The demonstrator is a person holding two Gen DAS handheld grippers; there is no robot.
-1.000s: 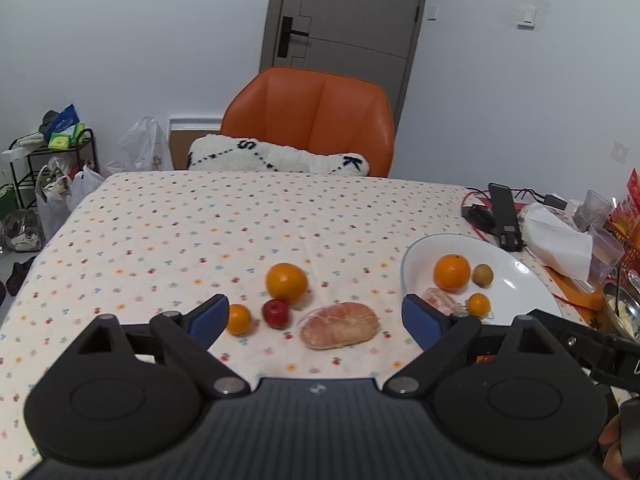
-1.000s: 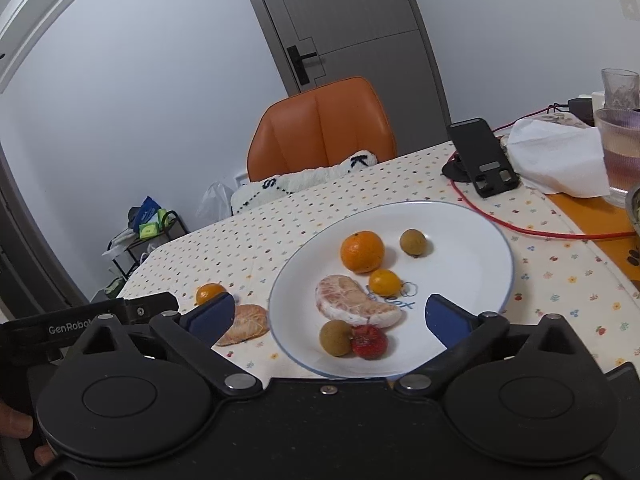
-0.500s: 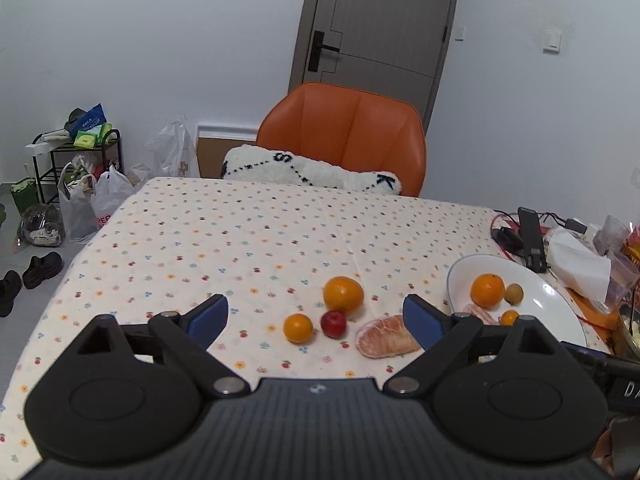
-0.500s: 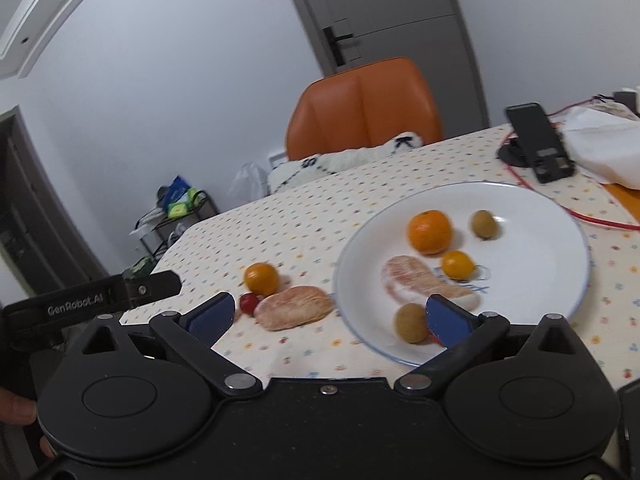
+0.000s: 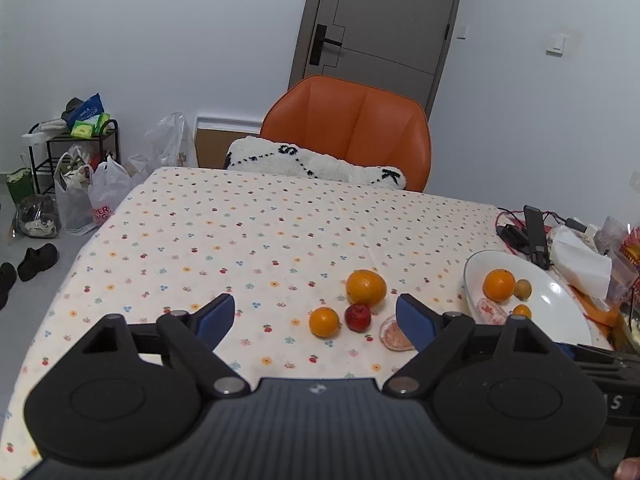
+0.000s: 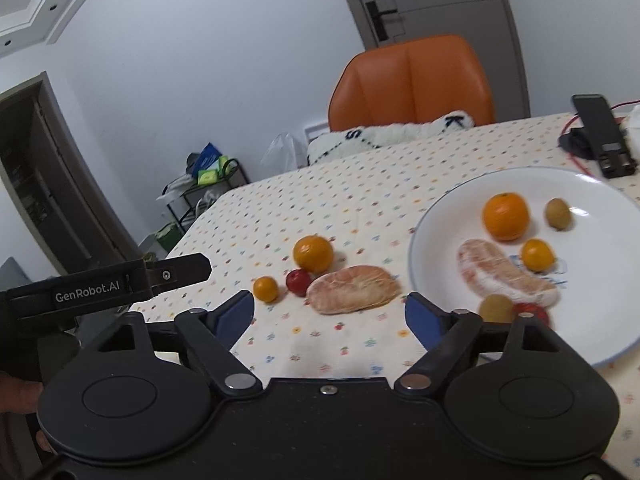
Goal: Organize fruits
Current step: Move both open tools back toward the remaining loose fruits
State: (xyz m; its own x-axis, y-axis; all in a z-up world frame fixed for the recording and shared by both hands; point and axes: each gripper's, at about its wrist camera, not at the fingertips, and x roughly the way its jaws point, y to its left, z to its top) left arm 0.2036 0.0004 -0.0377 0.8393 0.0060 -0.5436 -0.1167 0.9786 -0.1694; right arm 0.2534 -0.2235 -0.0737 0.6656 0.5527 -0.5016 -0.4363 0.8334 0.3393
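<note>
Four fruits wait on the dotted tablecloth (image 6: 320,208) beside the white round plate (image 6: 424,216). Both my tongs, left (image 5: 316,316) and right (image 6: 330,308), gape empty. Next, I'd close on the peeled pink pomelo segment (image 6: 354,289).

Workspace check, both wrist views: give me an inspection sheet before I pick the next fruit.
Surface: table under a dotted cloth.
Job's things: white plate holds an orange, a small orange, a pomelo segment, two brown fruits and a red fruit. On the cloth: large orange, small orange, red fruit, pomelo piece.
Clutter: phone on a stand, tissues, cups.
Grippers: left gripper and right gripper open, empty, above the table.
Cables: red cable beside the phone.
Surroundings: orange chair, door, rack with bags.
</note>
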